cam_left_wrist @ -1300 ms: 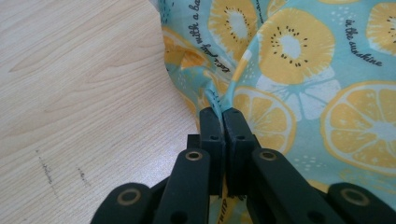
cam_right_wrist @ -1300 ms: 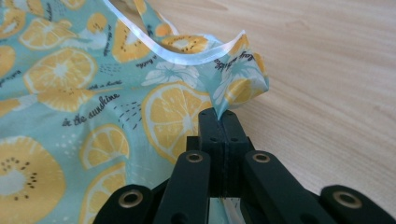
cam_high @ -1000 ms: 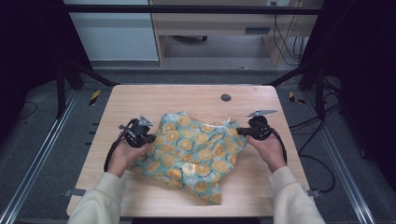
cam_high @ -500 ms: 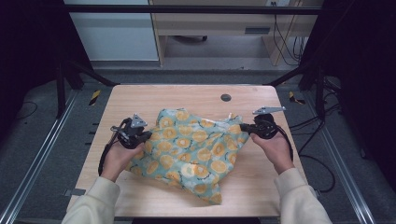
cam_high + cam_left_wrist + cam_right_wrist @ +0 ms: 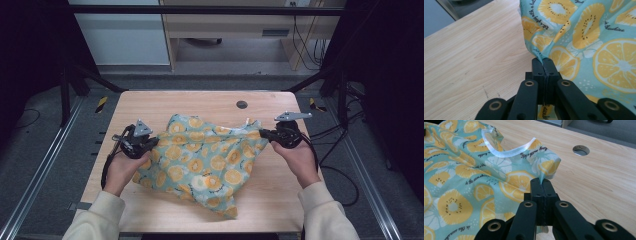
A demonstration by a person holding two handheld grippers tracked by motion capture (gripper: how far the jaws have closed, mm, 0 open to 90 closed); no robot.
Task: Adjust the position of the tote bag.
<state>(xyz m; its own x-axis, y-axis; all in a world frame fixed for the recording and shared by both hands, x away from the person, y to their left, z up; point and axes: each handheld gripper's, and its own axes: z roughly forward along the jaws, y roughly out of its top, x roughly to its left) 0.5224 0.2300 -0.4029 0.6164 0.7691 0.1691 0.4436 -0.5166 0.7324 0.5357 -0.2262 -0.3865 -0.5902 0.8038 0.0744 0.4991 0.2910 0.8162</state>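
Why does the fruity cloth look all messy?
The cloth is not flat: it lies rumpled, one corner trailing toward the table's near edge. Each hand-held gripper, left and right, pinches an edge. A clear strap curls up loose near the right one.

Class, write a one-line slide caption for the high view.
Both tools, left tool and right tool, pinch opposite edges of a citrus-print cloth on the wooden table.

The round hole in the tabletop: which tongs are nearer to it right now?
Right. The right tongs, shut on the fruit-print cloth, sit just right of and below the hole. The left tongs grip the cloth's opposite edge, far to the hole's left.
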